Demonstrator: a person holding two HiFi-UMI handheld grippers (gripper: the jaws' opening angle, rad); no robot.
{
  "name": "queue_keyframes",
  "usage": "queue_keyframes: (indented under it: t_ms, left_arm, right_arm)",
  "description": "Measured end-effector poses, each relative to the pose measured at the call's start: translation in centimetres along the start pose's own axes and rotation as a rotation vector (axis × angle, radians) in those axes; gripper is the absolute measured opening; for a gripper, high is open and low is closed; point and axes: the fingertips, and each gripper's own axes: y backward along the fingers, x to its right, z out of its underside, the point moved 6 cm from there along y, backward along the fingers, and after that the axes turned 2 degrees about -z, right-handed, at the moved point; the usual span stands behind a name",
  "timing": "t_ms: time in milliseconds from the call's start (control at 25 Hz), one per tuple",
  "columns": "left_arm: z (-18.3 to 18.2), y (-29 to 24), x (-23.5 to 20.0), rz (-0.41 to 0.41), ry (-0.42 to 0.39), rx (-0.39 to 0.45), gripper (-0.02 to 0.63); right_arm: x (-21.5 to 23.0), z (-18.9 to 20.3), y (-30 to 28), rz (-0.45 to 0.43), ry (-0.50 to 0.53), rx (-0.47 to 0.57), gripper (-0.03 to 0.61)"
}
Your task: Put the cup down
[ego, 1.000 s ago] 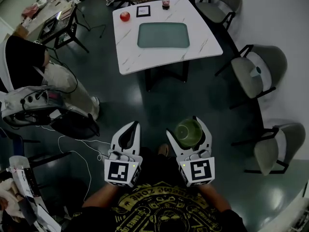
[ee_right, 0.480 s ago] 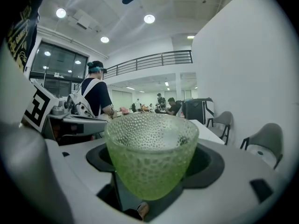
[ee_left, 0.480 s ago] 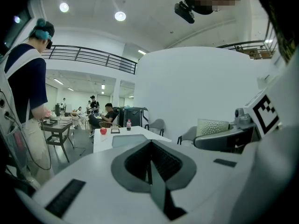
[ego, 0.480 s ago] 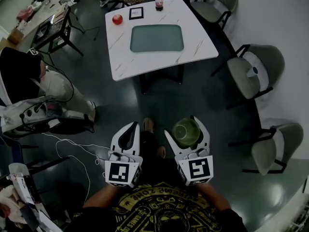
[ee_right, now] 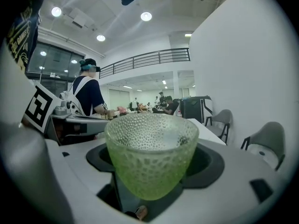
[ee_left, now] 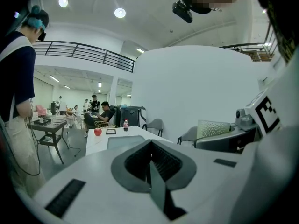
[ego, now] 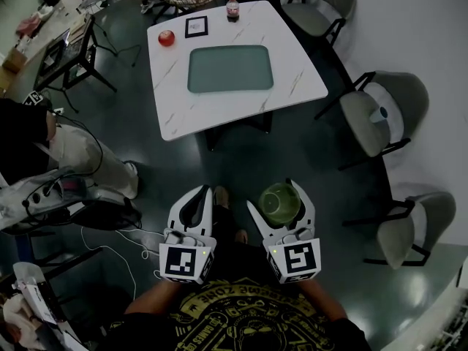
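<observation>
A green dimpled glass cup (ego: 280, 202) (ee_right: 150, 148) stands upright between the jaws of my right gripper (ego: 281, 200) (ee_right: 152, 171), which is shut on it, low over the dark floor. My left gripper (ego: 196, 205) (ee_left: 152, 164) hangs beside it with its jaws shut and nothing between them. The white marble table (ego: 292, 79) stands ahead across the floor, with a teal tray (ego: 230, 69) in its middle. From the left gripper view the cup (ee_left: 215, 129) shows at the right.
On the table lie a red apple (ego: 167, 38), a framed marker card (ego: 196, 27) and a small bottle (ego: 232, 7). Grey chairs (ego: 380, 115) line the right side. A seated person (ego: 44, 141) and cables are at the left, and a foot (ego: 221, 196) shows between the grippers.
The table has slid left and up in the head view as the person steps closer. Both grippers keep their pose, the cup still held in the right one.
</observation>
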Motion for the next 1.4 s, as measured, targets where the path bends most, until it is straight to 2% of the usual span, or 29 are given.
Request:
queue_keyframes:
  t_ms: [160, 240, 400, 720, 880, 1040, 1160, 1400]
  left_arm:
    - [-0.9, -3.0, -1.1, 0.017, -0.002, 0.000, 0.009]
    - [-1.4, -4.5, -1.6, 0.028, -0.004, 0.011, 0.009]
    - [-2.2, -6.9, -3.2, 0.025, -0.005, -0.028, 0.009]
    - [-4.3, -12.0, -6.3, 0.057, -0.011, -0.016, 0.009]
    - [-5.7, -14.5, -7.7, 0.092, -0.013, 0.044, 0.009]
    - [-6.3, -16.6, -10.0, 0.079, -0.022, -0.006, 0.009]
    - [-6.8, -18.0, -11.3, 0.103, -0.027, 0.034, 0.009]
    - [-7.9, -20.3, -14.2, 0.075, -0.016, 0.039, 0.009]
  right_arm:
    - [1.3, -0.6, -2.7, -0.013, 0.006, 0.002, 0.387]
    - [2.0, -1.2, -4.0, 0.002, -0.001, -0.008, 0.387]
    - [3.0, -2.1, -6.4, 0.006, -0.004, 0.001, 0.387]
    - [4.7, -4.5, -11.5, 0.032, 0.002, 0.014, 0.387]
    - [5.3, -5.4, -14.0, 0.046, 0.002, 0.013, 0.387]
    - [5.7, -6.3, -17.0, 0.053, 0.001, 0.017, 0.387]
    - [5.9, -7.1, -18.9, 0.057, 0.002, 0.021, 0.387]
    - [6.2, -8.1, -22.2, 0.067, 0.009, 0.030, 0.387]
